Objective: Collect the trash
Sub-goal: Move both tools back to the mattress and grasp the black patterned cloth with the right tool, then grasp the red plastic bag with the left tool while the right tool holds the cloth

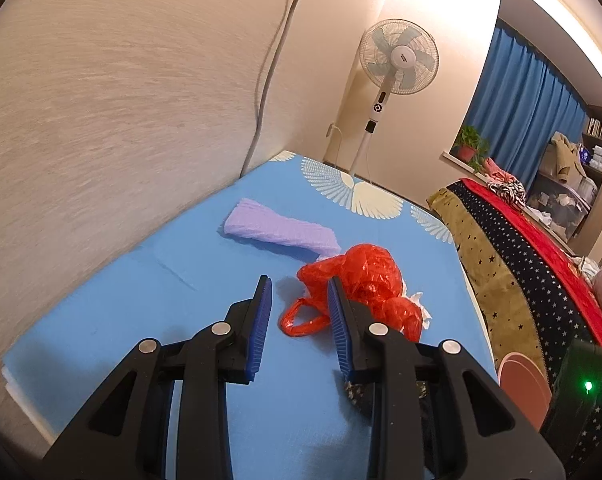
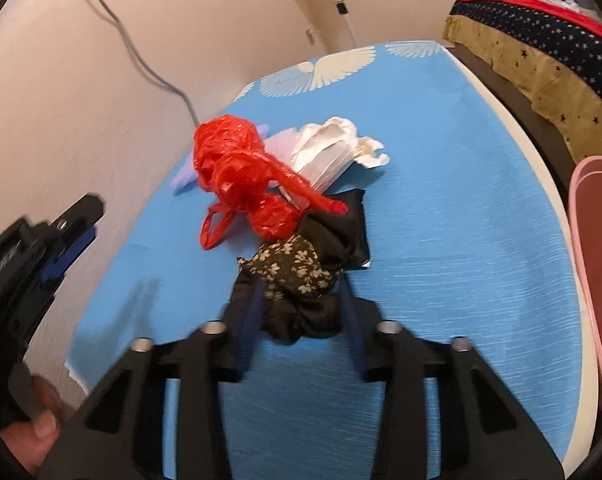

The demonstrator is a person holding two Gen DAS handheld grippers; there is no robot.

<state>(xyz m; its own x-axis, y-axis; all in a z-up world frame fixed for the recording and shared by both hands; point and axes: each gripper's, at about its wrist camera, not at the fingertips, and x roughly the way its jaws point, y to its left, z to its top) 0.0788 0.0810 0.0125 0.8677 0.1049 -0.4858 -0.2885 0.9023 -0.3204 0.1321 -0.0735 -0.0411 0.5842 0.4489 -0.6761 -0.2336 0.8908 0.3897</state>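
**Camera setup: two wrist fisheyes, overlapping on the bench**

Left wrist view is aimed forward and down, close over the blue bench (image 1: 205, 264), toward the fan (image 1: 399, 58). Right wrist view is pitched steeper and set closer. Shared by both: red bag (image 1: 367, 270) (image 2: 237, 172), bench, wall, fan pole.

Ahead of your tongs: blue tabletop (image 1: 205, 248) with white fan print, cream wall (image 1: 101, 100) on left, grey cable (image 1: 269, 68) hanging down it. Beyond far edge, pedestal fan (image 1: 399, 62). To right, star-patterned blanket (image 1: 513, 256), blue curtains (image 1: 521, 112), potted plant (image 1: 471, 144), bookshelf (image 1: 601, 128). Warm light overhead.
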